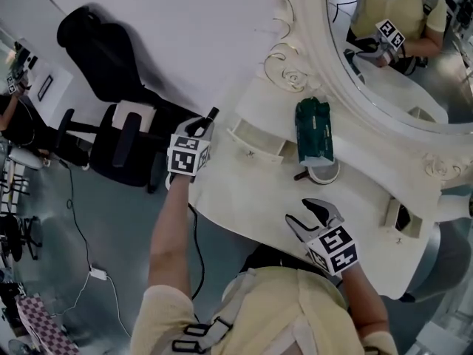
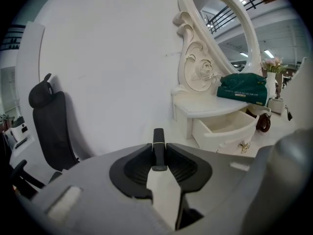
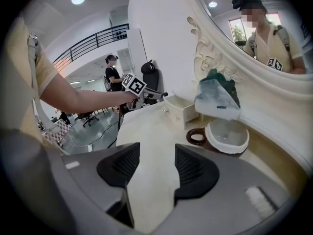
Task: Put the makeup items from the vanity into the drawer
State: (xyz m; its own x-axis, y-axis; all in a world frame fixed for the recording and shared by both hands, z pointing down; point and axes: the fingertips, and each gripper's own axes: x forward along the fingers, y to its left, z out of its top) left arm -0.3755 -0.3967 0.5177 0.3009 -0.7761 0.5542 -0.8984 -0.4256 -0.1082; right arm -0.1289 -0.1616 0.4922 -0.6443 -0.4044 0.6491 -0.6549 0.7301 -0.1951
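Observation:
My left gripper [image 1: 201, 126] [image 2: 158, 156] is shut on a black lipstick tube [image 2: 158, 148] [image 1: 212, 115], which stands upright between the pads above the left edge of the white vanity [image 1: 251, 202]. The small open drawer [image 1: 255, 143] [image 2: 226, 129] [image 3: 183, 106] lies just to its right, apart from it. My right gripper [image 1: 296, 209] [image 3: 156, 166] hovers open over the vanity's front with nothing between its fingers. Ahead of it sit a green pouch [image 1: 314, 129] [image 3: 218, 95], a white round container [image 1: 324, 173] [image 3: 226, 135] and a brown ring [image 3: 197, 137].
An oval mirror [image 1: 399, 46] with a carved white frame rises behind the vanity. A second small drawer [image 1: 400, 217] is open at the right. A black office chair [image 1: 111, 65] stands on the floor left of the vanity, with cables nearby.

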